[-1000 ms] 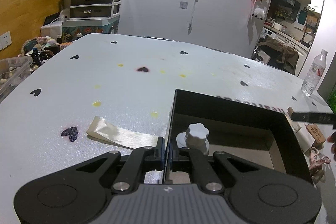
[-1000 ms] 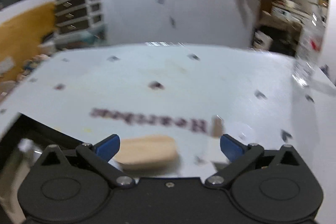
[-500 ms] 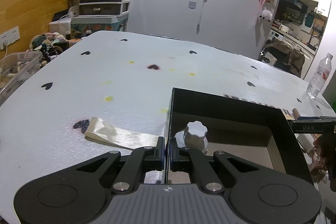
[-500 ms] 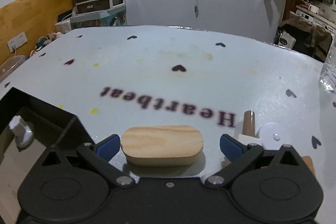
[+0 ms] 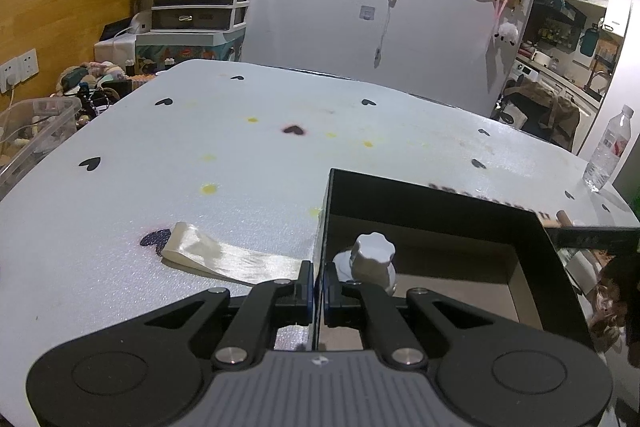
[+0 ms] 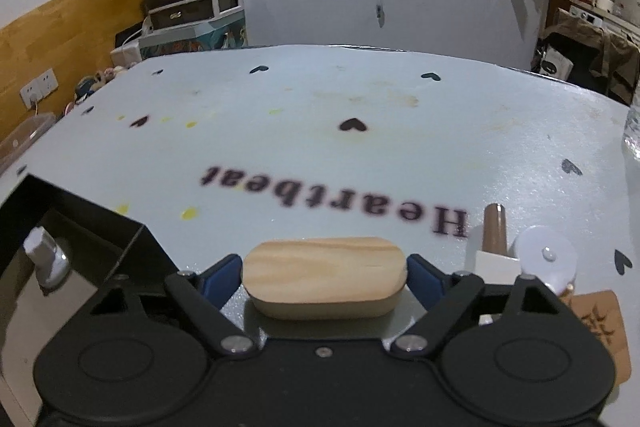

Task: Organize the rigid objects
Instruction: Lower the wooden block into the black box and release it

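Observation:
A black open box (image 5: 436,203) sits on the white table, with a white knobbed object (image 5: 370,261) inside it. My left gripper (image 5: 319,283) is shut on the box's left wall, one finger on each side. In the right wrist view my right gripper (image 6: 325,277) is shut on an oval wooden block (image 6: 324,281) that rests on the table, to the right of the box (image 6: 60,211). The white object (image 6: 44,259) shows inside the box there too.
A cream ribbon strip (image 5: 224,259) lies left of the box. A brown-handled white tool (image 6: 494,239), a white disc (image 6: 544,259) and an engraved wooden tag (image 6: 600,327) lie right of the block. A water bottle (image 5: 608,147) stands at the far right edge.
My right gripper has closed its fingers onto the ends of the wooden block. My left gripper still holds the box wall; its view has shifted slightly.

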The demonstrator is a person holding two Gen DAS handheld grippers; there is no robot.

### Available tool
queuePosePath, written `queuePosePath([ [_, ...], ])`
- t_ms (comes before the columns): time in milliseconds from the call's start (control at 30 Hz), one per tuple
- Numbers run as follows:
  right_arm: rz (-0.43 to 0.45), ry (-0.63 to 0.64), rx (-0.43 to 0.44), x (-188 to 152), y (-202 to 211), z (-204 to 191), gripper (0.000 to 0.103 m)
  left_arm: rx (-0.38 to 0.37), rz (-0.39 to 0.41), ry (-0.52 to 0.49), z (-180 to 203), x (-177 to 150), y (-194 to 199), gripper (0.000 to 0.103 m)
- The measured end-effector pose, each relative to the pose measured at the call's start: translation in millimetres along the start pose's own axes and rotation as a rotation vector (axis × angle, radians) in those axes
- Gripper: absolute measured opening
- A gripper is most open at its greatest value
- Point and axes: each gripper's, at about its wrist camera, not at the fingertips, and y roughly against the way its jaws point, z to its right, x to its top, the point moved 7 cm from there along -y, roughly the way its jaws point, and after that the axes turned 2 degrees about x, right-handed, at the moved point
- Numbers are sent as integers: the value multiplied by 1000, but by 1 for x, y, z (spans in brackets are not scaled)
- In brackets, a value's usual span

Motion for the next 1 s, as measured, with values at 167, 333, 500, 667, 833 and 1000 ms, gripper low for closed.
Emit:
queuePosePath([
  [167, 133, 10, 57, 26, 45, -17, 89, -6, 3, 0, -1, 0, 0, 4],
  [333, 183, 131, 249, 40, 79, -76, 89, -16, 9, 9, -2, -1, -1, 4],
  [500, 103, 286, 403, 29, 76, -133, 89, -20, 17, 6, -2, -1, -2, 4],
  [667, -21, 412, 429, 15, 49, -168, 89, -26, 20, 6, -2, 0, -3, 4],
  [833, -143, 481, 427, 0, 17, -184, 89, -33, 23, 8, -3, -1, -2, 4],
  [1000, -202, 531, 388, -10, -4, -189, 89, -34, 23, 7, -3, -1, -2, 4],
])
